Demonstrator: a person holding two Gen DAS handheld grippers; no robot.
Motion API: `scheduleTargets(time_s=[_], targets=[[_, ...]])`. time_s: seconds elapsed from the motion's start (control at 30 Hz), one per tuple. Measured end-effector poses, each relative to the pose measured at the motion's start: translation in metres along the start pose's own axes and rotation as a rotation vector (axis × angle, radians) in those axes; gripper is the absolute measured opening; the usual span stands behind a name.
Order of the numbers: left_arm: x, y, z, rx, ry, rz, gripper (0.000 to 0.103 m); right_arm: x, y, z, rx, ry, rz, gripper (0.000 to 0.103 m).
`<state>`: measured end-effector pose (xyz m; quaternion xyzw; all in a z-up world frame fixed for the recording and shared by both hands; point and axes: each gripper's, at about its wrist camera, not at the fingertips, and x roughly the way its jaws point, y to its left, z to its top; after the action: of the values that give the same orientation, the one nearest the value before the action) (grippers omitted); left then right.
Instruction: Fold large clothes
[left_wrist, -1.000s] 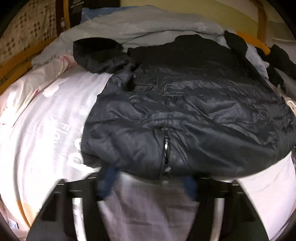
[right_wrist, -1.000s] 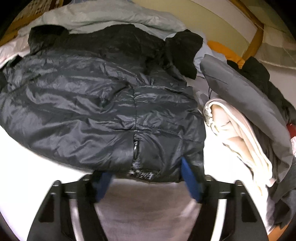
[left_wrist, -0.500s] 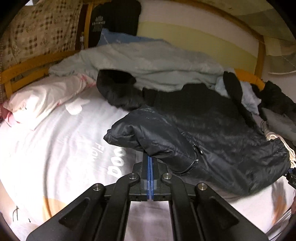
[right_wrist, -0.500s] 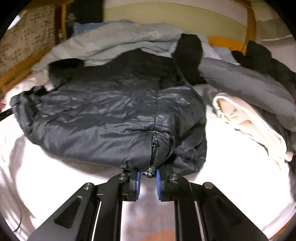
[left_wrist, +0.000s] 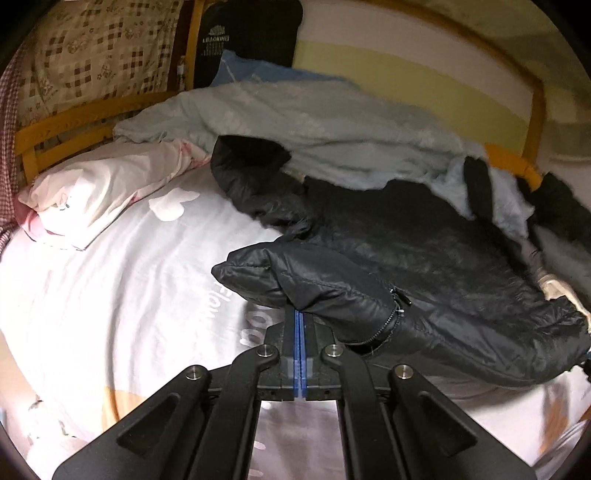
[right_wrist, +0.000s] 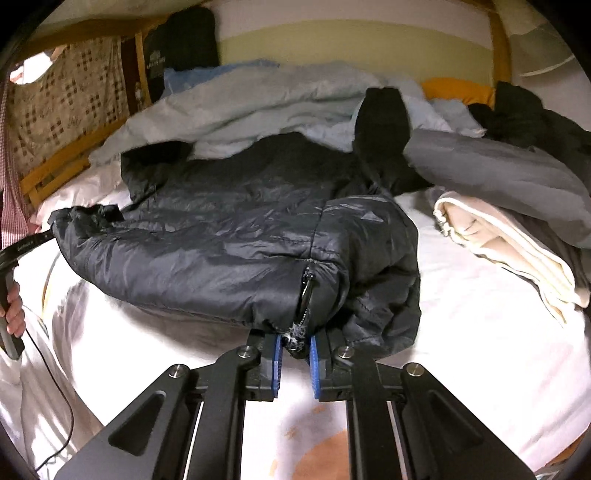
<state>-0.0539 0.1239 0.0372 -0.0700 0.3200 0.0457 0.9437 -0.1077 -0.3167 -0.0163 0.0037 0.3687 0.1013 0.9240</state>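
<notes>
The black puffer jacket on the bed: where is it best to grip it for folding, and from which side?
Grip the black puffer jacket at its bottom hem, near each corner, coming from the near edge of the bed: the hem lies closest and flat.

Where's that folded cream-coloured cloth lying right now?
In the right wrist view, the cream cloth lies on the bed's right side, under a grey garment, right of the black jacket.

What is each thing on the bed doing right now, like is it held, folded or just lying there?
black puffer jacket: spread on the bed, near hem lifted at both corners.
left gripper: shut on the jacket's hem corner.
right gripper: shut on the hem by the zipper end.
cream cloth: folded, lying beside the jacket.
grey garment: lying over the cream cloth.
light blue quilt: crumpled behind the jacket.
pillow: lying flat.
</notes>
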Motion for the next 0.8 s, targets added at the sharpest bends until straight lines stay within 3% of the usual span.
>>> scheduleTargets(time_s=[0.17, 0.27, 0.33, 0.47, 0.6, 0.67, 0.73, 0.8], targets=[[0.029, -0.009, 0.020, 0.067, 0.069, 0.051, 0.000, 0.031, -0.024, 0.037, 0.045, 0.187, 0.074, 0.022], [0.049, -0.016, 0.033, 0.131, 0.081, 0.093, 0.000, 0.043, -0.031, 0.067, 0.051, 0.197, 0.072, 0.034], [0.069, -0.019, 0.044, 0.157, 0.104, 0.111, 0.000, 0.056, -0.037, 0.088, 0.045, 0.201, 0.051, 0.053], [0.104, -0.028, 0.061, 0.211, 0.141, 0.138, 0.000, 0.088, -0.049, 0.117, 0.072, 0.183, 0.030, 0.055], [0.136, -0.032, 0.062, 0.245, 0.172, 0.155, 0.000, 0.108, -0.054, 0.119, 0.066, 0.067, -0.022, 0.055], [0.149, -0.030, 0.056, 0.245, 0.193, 0.158, 0.000, 0.105, -0.053, 0.116, 0.059, -0.019, -0.072, 0.060], [0.159, -0.028, 0.050, 0.256, 0.179, 0.187, 0.000, 0.096, -0.055, 0.114, 0.050, -0.123, -0.176, 0.068], [0.166, -0.023, 0.047, 0.256, 0.180, 0.208, 0.000, 0.088, -0.058, 0.113, 0.058, -0.191, -0.209, 0.075]])
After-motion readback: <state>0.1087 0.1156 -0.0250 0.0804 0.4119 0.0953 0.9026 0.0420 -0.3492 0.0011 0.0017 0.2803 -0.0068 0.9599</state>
